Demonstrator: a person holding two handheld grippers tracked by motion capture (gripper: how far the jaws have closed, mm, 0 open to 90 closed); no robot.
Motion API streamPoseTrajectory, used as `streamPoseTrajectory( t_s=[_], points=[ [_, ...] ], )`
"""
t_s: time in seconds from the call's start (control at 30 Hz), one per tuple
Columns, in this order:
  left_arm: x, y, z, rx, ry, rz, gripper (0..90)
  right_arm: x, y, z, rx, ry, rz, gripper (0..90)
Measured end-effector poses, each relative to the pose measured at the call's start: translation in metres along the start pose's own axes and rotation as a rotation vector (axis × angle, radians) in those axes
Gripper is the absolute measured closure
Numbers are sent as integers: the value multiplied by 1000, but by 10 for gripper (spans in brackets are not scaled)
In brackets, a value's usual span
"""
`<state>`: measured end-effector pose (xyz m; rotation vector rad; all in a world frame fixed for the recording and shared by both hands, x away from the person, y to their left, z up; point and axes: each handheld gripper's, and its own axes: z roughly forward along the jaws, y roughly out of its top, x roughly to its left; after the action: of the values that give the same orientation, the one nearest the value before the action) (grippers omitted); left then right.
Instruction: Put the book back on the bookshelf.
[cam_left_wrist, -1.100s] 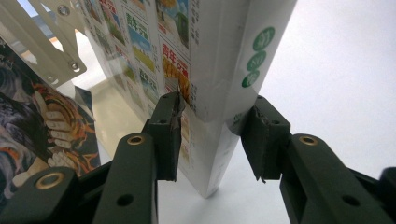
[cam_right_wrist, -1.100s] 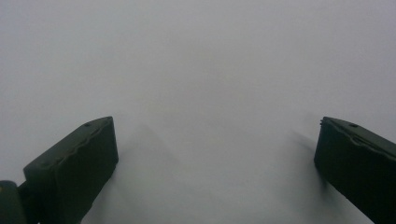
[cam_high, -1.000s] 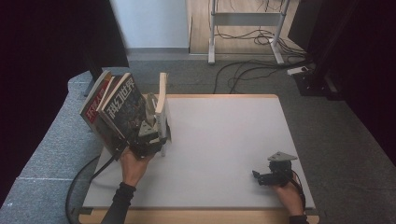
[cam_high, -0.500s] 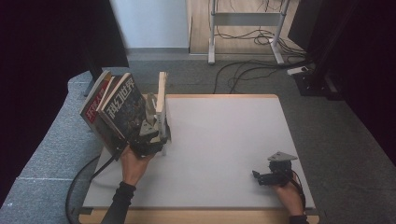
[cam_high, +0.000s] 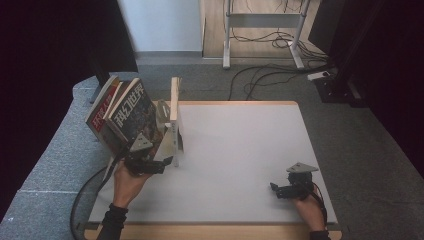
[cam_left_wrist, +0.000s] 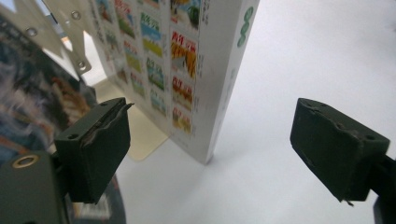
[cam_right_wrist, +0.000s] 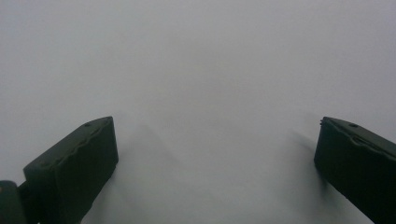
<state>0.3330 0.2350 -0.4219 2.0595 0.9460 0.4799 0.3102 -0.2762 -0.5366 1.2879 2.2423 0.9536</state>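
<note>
Left claw (cam_left_wrist: 208, 154) just opened, book (cam_left_wrist: 187, 70) released
Book upright on counter (cam_high: 240, 150); right claw (cam_high: 276, 189) apart, empty.

Both black two-jaw hand-held grippers (cam_high: 144, 161) (cam_high: 292, 186) carry grey three-cornered top plates (black cables trailing), and the forearms wear dark sleeves (cam_high: 112, 224).

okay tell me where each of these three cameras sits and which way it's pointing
High view: above the person's side, facing forward and down on the table; both forearms, left tongs and right tongs show.
Left gripper view: rides the left tongs, faces the upright book; jaws apart, just opened, nothing pressed.
Right gripper view: rides the right tongs, faces bare tabletop; jaws apart.
Shared: the high and left gripper views both show the books.
</note>
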Motion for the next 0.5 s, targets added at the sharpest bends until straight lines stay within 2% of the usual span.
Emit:
streamPoseTrajectory(
  t_s=[0.07,0.23,0.4,0.5],
  points=[
    [3,-6,-9,-6,-12,-15,112,0,0,0,0,0,0,0],
    [4,-19,-22,-3,-11,-15,82,0,0,0,0,0,0,0],
    [3,-35,-31,31,7,11,3,0,0,0,0,-1,0,0],
    [3,-46,-35,45,15,14,0,0,0,0,-1,-1,0,0]
  ],
)
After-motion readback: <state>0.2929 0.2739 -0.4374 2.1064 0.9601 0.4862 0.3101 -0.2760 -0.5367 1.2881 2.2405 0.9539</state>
